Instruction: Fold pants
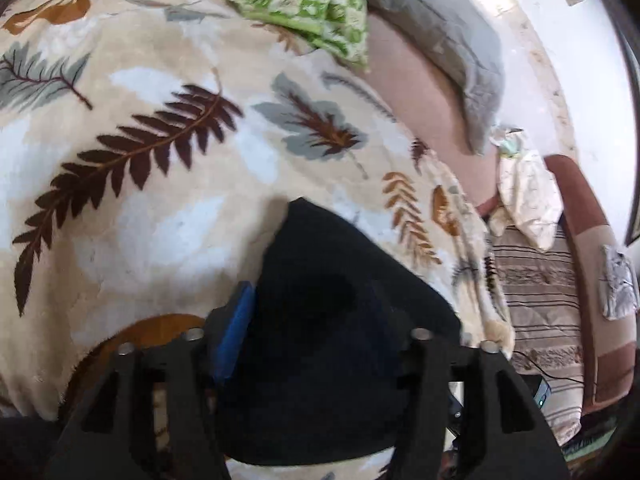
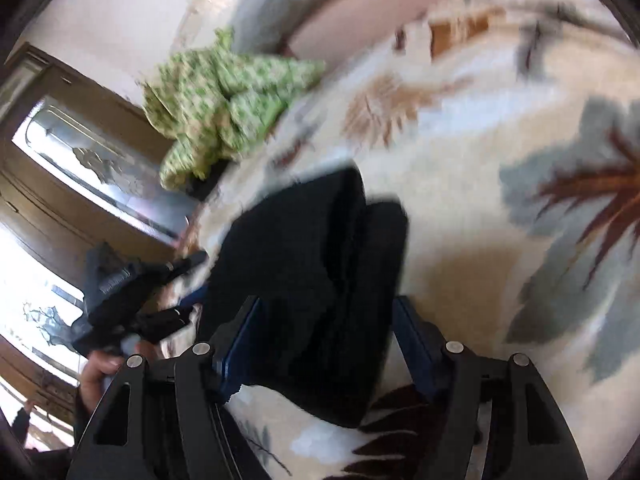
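Several soft things crowd the bed around the work. On the plush leaf-print blanket (image 1: 152,216), a crumpled green-and-white patterned cloth (image 1: 304,4) lies at 12 o'clock in the left wrist view, with a grey pillow (image 1: 452,40) at 1 o'clock beside it. A cream crumpled cloth (image 1: 528,196) and a striped brown cover (image 1: 540,292) sit off the blanket's edge at 3 o'clock. In the right wrist view the same green cloth shows at 10 o'clock, blurred, in front of a wooden door with patterned glass (image 2: 80,168).

Black pants (image 1: 332,320) lie on the blanket, bunched into a thick dark bundle that fills the space between the fingers of both tools. The left gripper (image 1: 320,344) reaches forward low over the blanket; its blue-padded left finger (image 1: 236,336) presses against the fabric, while the other finger is hidden by the cloth, so the bundle appears clamped. The right gripper (image 2: 324,344) has its blue pads set wide on either side of the folded bundle, the left pad touching the cloth, the right pad just beside it, so whether it is clamping cannot be told. At 8 o'clock in the right wrist view the left gripper and the person's hand (image 2: 100,368) appear, blurred.

The pants look matte and heavy, with a rounded fold edge; the blanket is fleecy.
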`<action>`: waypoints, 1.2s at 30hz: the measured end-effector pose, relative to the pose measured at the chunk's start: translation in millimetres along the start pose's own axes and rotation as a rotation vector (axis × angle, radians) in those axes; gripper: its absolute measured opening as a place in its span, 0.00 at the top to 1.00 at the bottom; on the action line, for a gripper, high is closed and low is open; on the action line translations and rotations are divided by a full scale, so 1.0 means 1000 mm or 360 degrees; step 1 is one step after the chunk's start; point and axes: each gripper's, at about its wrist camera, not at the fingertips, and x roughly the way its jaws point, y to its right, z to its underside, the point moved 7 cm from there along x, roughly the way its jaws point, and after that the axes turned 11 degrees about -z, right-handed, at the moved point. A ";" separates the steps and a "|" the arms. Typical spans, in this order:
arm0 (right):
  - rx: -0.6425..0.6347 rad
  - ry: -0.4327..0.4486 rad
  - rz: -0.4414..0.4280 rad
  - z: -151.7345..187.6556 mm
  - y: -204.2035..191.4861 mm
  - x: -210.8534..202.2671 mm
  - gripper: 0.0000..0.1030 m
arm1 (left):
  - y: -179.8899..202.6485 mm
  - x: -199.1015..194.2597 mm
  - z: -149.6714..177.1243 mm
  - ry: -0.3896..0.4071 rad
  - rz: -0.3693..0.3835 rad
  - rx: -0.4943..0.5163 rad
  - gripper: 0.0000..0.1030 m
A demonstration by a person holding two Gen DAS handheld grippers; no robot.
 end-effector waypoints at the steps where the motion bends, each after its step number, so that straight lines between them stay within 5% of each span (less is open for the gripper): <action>1: -0.0035 0.0018 0.0004 0.000 -0.001 0.002 0.37 | -0.002 0.012 0.005 -0.0103 0.0020 -0.0045 0.26; 3: -0.0029 0.0048 -0.0016 -0.002 -0.002 0.003 0.39 | 0.000 0.017 0.011 -0.0120 0.0056 -0.0081 0.21; 6: 0.0050 0.0099 -0.0046 -0.002 0.006 -0.004 0.58 | 0.006 0.012 0.015 -0.0114 0.0043 -0.0014 0.21; 7: 0.0087 0.0114 -0.0073 -0.003 0.008 -0.006 0.64 | 0.007 0.010 0.015 -0.0104 0.0058 -0.0008 0.31; 8: 0.0090 0.0118 -0.0083 -0.003 0.008 -0.008 0.66 | 0.008 0.007 0.017 -0.0111 0.0071 0.0004 0.57; 9: 0.0048 0.0116 -0.0054 -0.004 0.004 -0.009 0.69 | 0.012 0.003 0.017 -0.0096 0.0075 0.0043 0.69; 11: -0.0018 0.0124 -0.0023 -0.009 -0.003 -0.015 0.70 | 0.024 -0.006 0.015 -0.0028 0.0074 0.0150 0.75; 16: -0.0071 0.0272 0.0020 -0.051 -0.005 -0.055 0.71 | 0.079 -0.011 0.001 0.0027 0.0218 0.0309 0.75; 20: -0.0029 0.0289 0.0080 -0.080 0.019 -0.072 0.70 | 0.116 0.022 -0.005 0.0004 0.0186 0.0429 0.74; 22: 0.0128 0.0226 0.0113 -0.079 0.051 -0.068 0.69 | 0.113 0.058 0.002 -0.0119 0.0094 0.0456 0.69; 25: 0.0267 0.0246 0.0137 -0.070 0.074 -0.066 0.61 | 0.105 0.063 0.002 -0.0098 0.0128 0.0455 0.52; 28: 0.0112 0.0268 0.0292 -0.070 0.054 -0.077 0.56 | 0.099 0.044 -0.010 -0.0006 0.0147 0.0404 0.54; 32: -0.0387 0.0419 0.0513 -0.070 -0.003 -0.103 0.57 | 0.112 0.004 -0.031 0.0238 0.0274 0.0398 0.55; 33: -0.0504 0.0424 0.0542 -0.069 -0.016 -0.101 0.61 | 0.120 0.000 -0.035 0.0272 0.0282 0.0421 0.60; 34: -0.0624 0.0380 0.0536 -0.067 -0.029 -0.094 0.77 | 0.128 0.000 -0.039 0.0283 0.0263 0.0461 0.63; 36: -0.0720 0.0205 0.0509 -0.058 -0.036 -0.073 0.94 | 0.141 0.025 -0.036 0.0142 0.0213 0.0537 0.80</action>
